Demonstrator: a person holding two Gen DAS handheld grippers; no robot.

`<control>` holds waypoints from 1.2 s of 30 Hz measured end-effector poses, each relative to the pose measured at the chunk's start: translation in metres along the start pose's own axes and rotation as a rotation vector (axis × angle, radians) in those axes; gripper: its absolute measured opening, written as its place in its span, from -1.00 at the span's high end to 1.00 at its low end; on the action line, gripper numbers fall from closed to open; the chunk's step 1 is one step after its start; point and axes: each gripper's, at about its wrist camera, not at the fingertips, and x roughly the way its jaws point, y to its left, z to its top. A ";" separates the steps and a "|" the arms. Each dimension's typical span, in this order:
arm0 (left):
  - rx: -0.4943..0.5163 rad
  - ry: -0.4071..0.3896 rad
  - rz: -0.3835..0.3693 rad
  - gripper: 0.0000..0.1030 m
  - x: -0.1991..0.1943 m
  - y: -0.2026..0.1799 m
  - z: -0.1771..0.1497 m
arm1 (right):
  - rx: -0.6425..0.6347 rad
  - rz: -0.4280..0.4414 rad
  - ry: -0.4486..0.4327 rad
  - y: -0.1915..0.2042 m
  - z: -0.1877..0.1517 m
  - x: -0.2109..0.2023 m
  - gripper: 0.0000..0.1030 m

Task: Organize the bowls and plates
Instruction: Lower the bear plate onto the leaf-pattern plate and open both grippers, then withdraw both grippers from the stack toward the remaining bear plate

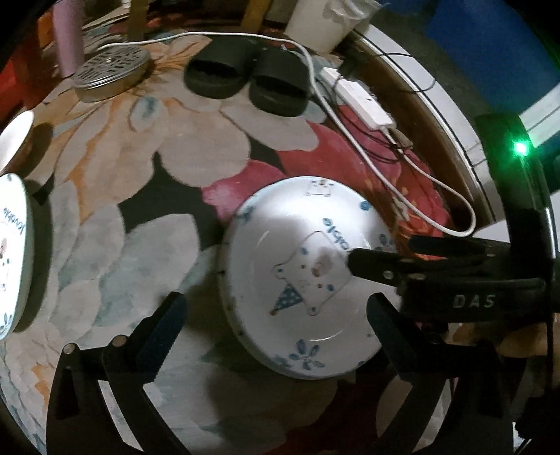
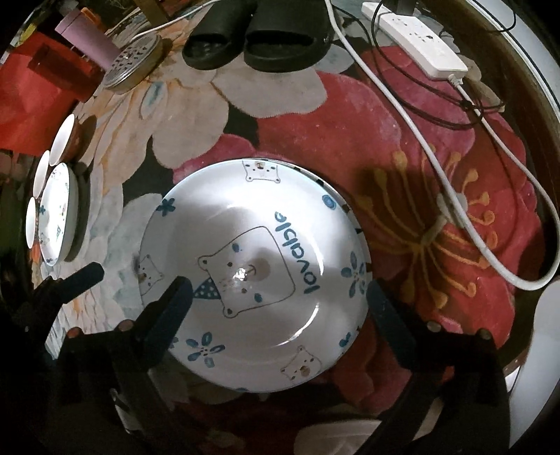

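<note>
Fingers of the right hand-held gripper (image 2: 278,297) stand wide apart, straddling the near rim of the bear-print plate (image 2: 252,273) on the flowered rug (image 2: 437,217); nothing is clamped. Left hand-held gripper (image 1: 276,315) is likewise spread and empty, hovering just left of that plate. By my judgement the work is partway: a second plate (image 2: 57,213) and three small bowls (image 2: 61,140) already sit grouped at far left, and this plate remains to be gathered. Beyond lie black slippers (image 2: 255,31), a white cable (image 2: 455,196), a power strip (image 2: 416,45) and a perforated metal tin (image 2: 134,64). None blocks the leftward path.
</note>
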 end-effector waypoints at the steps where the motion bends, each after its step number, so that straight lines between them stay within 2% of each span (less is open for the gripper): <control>1: -0.005 0.001 0.006 -0.99 0.000 0.003 0.000 | 0.002 -0.001 0.003 0.001 0.000 0.001 -0.96; 15: -0.064 -0.013 0.051 -0.99 -0.019 0.045 -0.006 | -0.006 -0.019 0.009 0.016 -0.001 0.000 -0.97; 36: -0.204 -0.046 0.128 -0.99 -0.058 0.127 -0.032 | -0.078 -0.010 -0.007 0.078 0.006 0.005 -0.98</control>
